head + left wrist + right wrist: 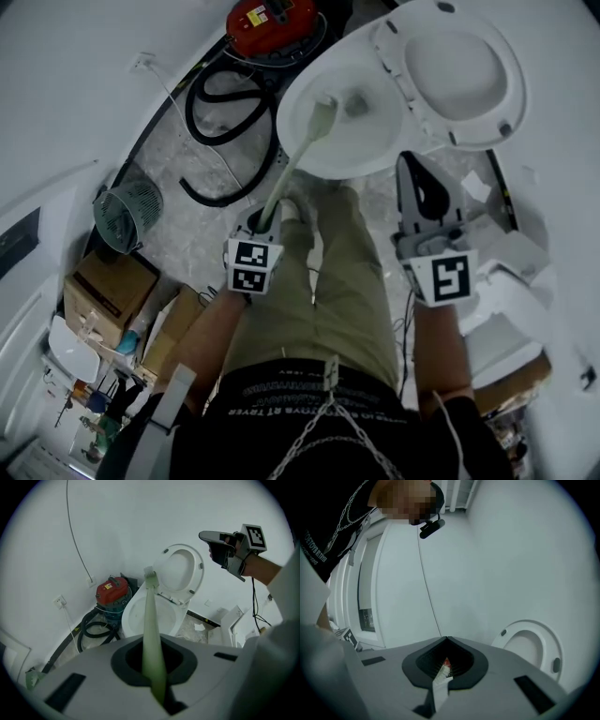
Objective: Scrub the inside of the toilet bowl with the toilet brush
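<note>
The white toilet bowl [361, 141] stands open with its seat and lid [459, 70] raised. A pale green toilet brush [295, 164] runs from my left gripper [267, 217] up over the bowl, and its head [322, 117] lies inside the rim's outline. The left gripper [152, 665] is shut on the brush handle [151, 620]. Whether the head [149, 573] touches the bowl [138, 618] cannot be told. My right gripper [411, 164] hangs shut beside the bowl's right rim. In the right gripper view its jaws [446, 641] meet, with a small white, red-tipped strip [443, 670] behind them.
A red vacuum cleaner [272, 23] and its black hose [225, 122] lie left of the toilet. A green mesh bin [129, 214] and cardboard boxes [108, 291] stand further left. The person's trousered legs [337, 272] are in front of the bowl. White boxes [506, 281] sit at right.
</note>
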Available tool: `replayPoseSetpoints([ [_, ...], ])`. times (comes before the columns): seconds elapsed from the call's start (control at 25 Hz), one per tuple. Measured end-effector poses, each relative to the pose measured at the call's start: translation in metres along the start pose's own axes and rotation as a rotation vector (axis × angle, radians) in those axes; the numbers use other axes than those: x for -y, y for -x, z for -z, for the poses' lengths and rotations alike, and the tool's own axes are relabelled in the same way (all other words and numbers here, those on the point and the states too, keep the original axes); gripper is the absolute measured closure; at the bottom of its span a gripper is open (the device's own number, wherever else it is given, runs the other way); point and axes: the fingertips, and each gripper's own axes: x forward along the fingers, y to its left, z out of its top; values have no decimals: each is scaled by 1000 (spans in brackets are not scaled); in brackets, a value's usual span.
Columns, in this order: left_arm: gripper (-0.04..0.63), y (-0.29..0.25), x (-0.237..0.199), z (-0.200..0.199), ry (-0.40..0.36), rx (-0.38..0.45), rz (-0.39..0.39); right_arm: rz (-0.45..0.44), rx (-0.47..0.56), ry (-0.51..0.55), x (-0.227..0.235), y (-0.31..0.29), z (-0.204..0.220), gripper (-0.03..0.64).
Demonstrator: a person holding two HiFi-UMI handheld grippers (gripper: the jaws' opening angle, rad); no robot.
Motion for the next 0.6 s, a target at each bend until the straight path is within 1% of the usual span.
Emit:
replayPoseSetpoints([
  [0.2, 594, -14, -5, 7, 12, -14, -6, 1, -7, 0, 9, -7, 16, 614],
  [0.32, 594, -20, -4, 13, 21, -22, 3, -4, -4, -3, 9, -12, 22, 614],
  [0.6, 594, -44, 0, 27, 14, -51, 21, -20, -16, -2, 9, -25, 46, 614],
])
